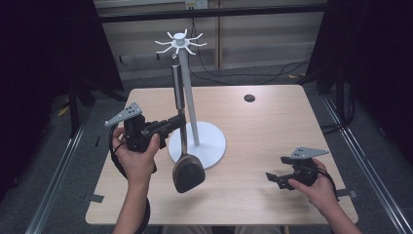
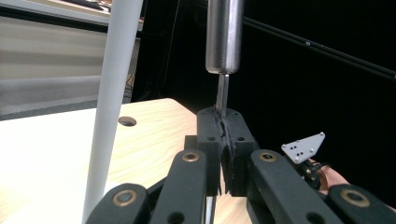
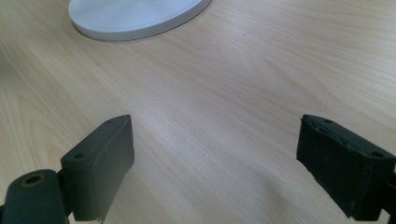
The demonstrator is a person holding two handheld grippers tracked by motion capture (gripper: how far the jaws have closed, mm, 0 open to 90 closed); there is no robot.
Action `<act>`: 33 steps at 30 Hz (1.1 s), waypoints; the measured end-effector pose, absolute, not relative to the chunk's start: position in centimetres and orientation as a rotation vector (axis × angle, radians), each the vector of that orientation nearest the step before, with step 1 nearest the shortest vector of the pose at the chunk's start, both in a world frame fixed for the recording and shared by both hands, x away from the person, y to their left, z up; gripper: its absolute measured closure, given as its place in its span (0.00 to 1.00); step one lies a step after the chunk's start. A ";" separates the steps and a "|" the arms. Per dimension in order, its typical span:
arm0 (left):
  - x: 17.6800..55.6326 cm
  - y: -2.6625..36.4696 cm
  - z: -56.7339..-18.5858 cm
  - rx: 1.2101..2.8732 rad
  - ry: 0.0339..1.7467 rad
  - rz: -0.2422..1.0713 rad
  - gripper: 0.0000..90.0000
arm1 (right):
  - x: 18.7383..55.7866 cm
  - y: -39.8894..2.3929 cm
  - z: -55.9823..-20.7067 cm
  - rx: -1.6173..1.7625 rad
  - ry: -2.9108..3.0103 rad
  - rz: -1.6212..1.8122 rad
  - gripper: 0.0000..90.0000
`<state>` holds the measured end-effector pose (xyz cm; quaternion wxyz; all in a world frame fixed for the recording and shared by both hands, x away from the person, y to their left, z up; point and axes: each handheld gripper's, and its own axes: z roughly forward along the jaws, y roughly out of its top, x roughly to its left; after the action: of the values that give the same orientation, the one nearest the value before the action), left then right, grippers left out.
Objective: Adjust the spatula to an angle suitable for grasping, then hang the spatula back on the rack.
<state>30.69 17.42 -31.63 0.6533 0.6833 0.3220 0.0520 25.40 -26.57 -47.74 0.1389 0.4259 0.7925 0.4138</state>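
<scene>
While no lettering can be read anywhere, the left gripper [image 1: 171, 125] clamps the spatula [image 1: 183, 146] beside the white stand [image 1: 195, 122], right gripper [image 1: 273, 176] gaping near-right.

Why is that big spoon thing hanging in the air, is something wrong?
Nothing is broken. The left gripper is shut on the thin neck of the spatula, holding it upright beside the white stand, head down, not yet on a hook. The right gripper rests open.
</scene>
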 end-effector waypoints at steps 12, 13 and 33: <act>31.4 17.3 -32.0 1.557 0.720 0.130 0.96 | 25.1 -27.0 -47.7 1.242 2.280 1.191 0.12; 31.4 17.2 -32.0 1.557 0.722 0.131 0.96 | 25.1 -27.0 -47.7 1.238 2.283 1.186 0.12; 31.7 17.1 -32.0 1.570 0.727 0.155 0.95 | 24.8 -27.3 -47.8 1.247 2.282 1.174 0.12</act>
<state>31.74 17.13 -31.97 0.6460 0.6900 0.3193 0.0682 24.78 -27.28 -47.85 0.1437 0.4326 0.7914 0.4073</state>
